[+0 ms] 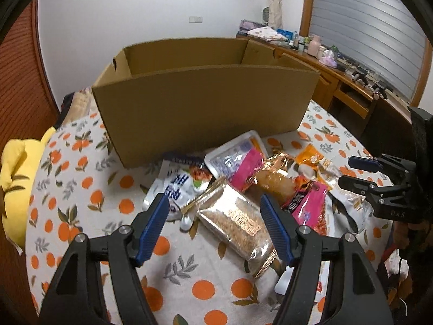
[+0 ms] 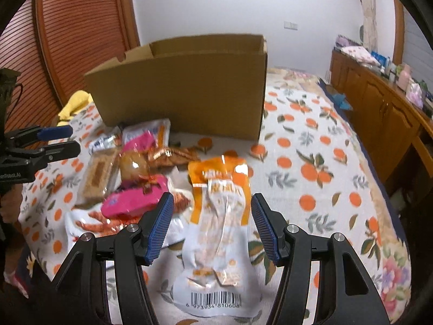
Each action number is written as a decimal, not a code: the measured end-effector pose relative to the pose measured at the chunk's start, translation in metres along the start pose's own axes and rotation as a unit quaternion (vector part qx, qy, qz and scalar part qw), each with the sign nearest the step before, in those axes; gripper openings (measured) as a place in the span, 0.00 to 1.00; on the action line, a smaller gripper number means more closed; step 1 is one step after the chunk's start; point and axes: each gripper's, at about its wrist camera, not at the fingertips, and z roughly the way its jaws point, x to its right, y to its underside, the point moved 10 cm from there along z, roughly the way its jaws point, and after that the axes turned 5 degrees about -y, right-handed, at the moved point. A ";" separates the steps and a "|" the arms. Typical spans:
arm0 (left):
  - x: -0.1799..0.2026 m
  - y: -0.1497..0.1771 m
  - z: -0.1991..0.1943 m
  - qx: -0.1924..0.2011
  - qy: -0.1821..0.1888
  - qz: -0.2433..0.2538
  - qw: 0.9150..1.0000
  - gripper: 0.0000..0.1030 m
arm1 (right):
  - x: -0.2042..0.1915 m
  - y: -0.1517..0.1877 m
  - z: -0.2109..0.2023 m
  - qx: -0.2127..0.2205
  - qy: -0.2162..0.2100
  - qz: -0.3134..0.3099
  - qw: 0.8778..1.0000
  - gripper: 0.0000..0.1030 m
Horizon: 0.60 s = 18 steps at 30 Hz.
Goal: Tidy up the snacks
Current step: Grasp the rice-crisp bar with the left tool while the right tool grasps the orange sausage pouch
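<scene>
An open cardboard box (image 1: 200, 103) stands on the orange-print cloth; it also shows in the right wrist view (image 2: 189, 86). Several snack packs lie in a pile in front of it. My left gripper (image 1: 213, 203) is open, its fingers either side of a clear pack of brown grains (image 1: 238, 222). My right gripper (image 2: 211, 203) is open over an orange and white pouch (image 2: 219, 233) with a barcode. A pink pack (image 2: 135, 200) and a white and blue bag (image 1: 176, 187) lie nearby. The right gripper also shows in the left wrist view (image 1: 354, 170).
A yellow plush toy (image 1: 16, 189) lies at the cloth's left edge. A wooden sideboard (image 2: 379, 113) with bottles and clutter runs along the right wall. A slatted wooden door (image 2: 75, 40) is behind the box on the left.
</scene>
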 end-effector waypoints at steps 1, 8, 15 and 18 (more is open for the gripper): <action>0.000 0.002 0.002 -0.002 0.001 -0.003 1.000 0.69 | 0.000 0.002 0.001 -0.002 -0.001 0.001 1.000 0.59; 0.001 0.012 0.016 -0.019 0.005 -0.025 0.999 0.69 | -0.001 0.010 0.008 -0.016 -0.003 -0.004 1.000 0.59; 0.007 0.019 0.028 -0.035 0.006 -0.038 0.999 0.69 | 0.002 0.020 0.019 -0.030 0.001 -0.002 1.000 0.59; 0.010 0.019 0.031 -0.040 0.007 -0.041 0.998 0.69 | 0.004 0.023 0.022 -0.033 0.007 -0.002 0.999 0.60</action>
